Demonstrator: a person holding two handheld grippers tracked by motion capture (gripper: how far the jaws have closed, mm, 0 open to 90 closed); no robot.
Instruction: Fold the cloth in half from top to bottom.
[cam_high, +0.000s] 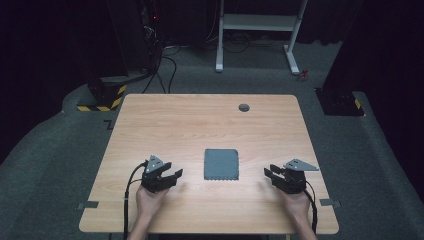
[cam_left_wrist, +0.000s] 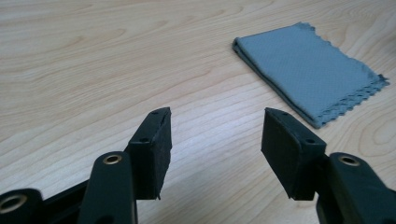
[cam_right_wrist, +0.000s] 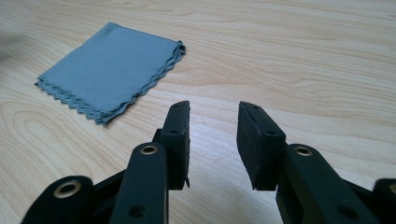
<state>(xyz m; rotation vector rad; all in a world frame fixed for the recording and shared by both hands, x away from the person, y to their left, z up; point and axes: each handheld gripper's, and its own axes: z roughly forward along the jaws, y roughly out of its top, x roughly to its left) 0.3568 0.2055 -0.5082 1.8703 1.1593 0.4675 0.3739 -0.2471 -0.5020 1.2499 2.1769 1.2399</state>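
Note:
A folded grey cloth (cam_high: 221, 163) with zigzag edges lies flat on the wooden table (cam_high: 200, 125), between my two grippers. My left gripper (cam_high: 176, 174) hovers low to the cloth's left, jaws open and empty; in the left gripper view the cloth (cam_left_wrist: 310, 70) sits ahead to the right of the gripper (cam_left_wrist: 215, 133). My right gripper (cam_high: 267, 173) rests low to the cloth's right, jaws apart with nothing between them; in the right gripper view the cloth (cam_right_wrist: 109, 70) lies ahead to the left of the gripper (cam_right_wrist: 213, 126). Neither gripper touches the cloth.
A small round dark grommet (cam_high: 244, 107) sits in the tabletop near the far edge. Beyond the table stand a white desk frame (cam_high: 260, 30) and a yellow-and-black striped base (cam_high: 102, 97) on the dark carpet.

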